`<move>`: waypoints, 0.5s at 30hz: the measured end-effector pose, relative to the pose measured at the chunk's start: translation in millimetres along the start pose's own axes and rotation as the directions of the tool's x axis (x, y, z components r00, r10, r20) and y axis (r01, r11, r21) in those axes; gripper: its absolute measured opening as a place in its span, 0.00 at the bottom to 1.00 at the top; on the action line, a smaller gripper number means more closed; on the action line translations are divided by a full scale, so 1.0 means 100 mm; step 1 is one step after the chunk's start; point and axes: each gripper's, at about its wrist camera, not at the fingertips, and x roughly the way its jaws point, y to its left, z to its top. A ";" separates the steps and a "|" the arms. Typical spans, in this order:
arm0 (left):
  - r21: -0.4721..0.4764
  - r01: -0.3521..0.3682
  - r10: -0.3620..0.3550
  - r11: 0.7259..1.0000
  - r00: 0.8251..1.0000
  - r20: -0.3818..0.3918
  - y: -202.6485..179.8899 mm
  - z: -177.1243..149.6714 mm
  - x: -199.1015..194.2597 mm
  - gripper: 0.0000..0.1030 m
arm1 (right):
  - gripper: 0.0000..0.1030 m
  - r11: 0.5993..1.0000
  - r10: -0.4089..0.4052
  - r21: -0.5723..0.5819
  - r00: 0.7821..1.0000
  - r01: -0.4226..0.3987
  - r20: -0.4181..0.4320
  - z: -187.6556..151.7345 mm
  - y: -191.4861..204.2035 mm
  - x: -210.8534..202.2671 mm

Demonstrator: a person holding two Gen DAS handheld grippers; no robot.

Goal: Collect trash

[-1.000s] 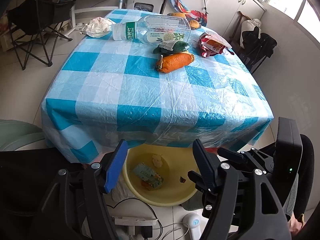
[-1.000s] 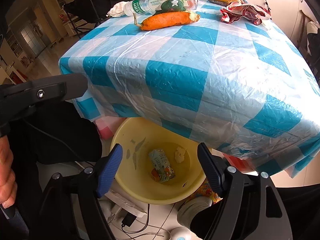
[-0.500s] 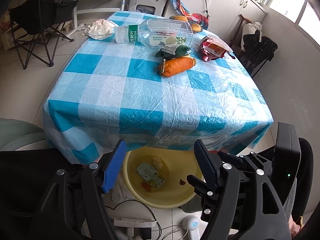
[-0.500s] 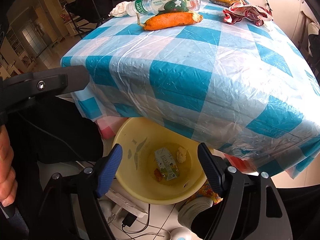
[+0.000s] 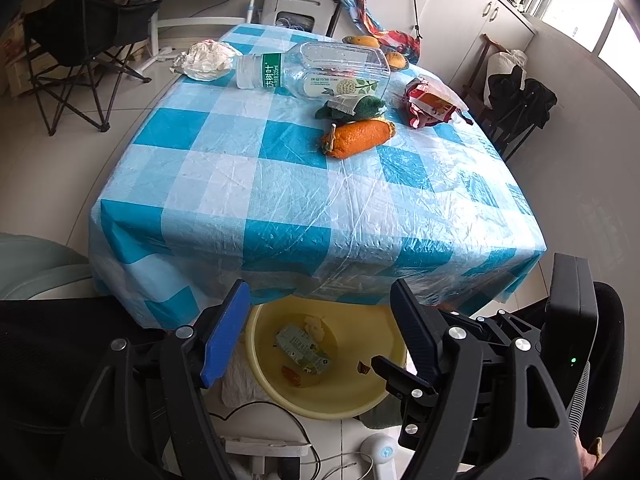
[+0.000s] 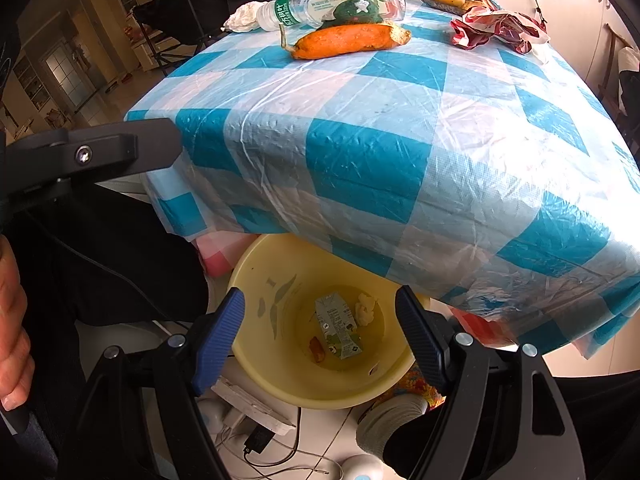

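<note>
While blue-checked tablecloth [image 5: 256,184] fills frame centre, trash sits at its top: plastic bottle [image 5: 316,69], orange peel [image 5: 358,139], red wrapper [image 5: 430,106], crumpled tissue [image 5: 206,60]. Yellow basin [image 5: 328,396] on tiled floor at bottom holds flattened carton [image 5: 304,349]. Left gripper [image 5: 320,312] jaws apart, just been widening, nothing between; right gripper [image 6: 320,312] jaws apart, empty.

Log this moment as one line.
left tool: open, empty, jaws just widening | right tool: open, empty | basin: carton inside | table: bottle, wrapper

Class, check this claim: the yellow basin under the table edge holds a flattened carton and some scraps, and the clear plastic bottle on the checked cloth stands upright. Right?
Not quite. The clear plastic bottle lies on its side on the checked cloth, as the left wrist view shows. The yellow basin does hold a flattened carton and scraps.
</note>
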 end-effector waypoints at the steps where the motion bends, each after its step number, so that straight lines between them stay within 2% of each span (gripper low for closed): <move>1: -0.003 0.001 -0.001 1.000 1.000 0.002 0.00 0.00 0.00 0.69 | 0.72 1.000 0.000 0.000 1.000 0.000 0.000 0.00 0.00 0.00; 15: -0.019 0.000 0.000 1.000 1.000 0.011 0.03 0.01 -0.02 0.71 | 0.72 1.000 0.001 -0.001 1.000 -0.001 0.001 0.00 0.00 0.00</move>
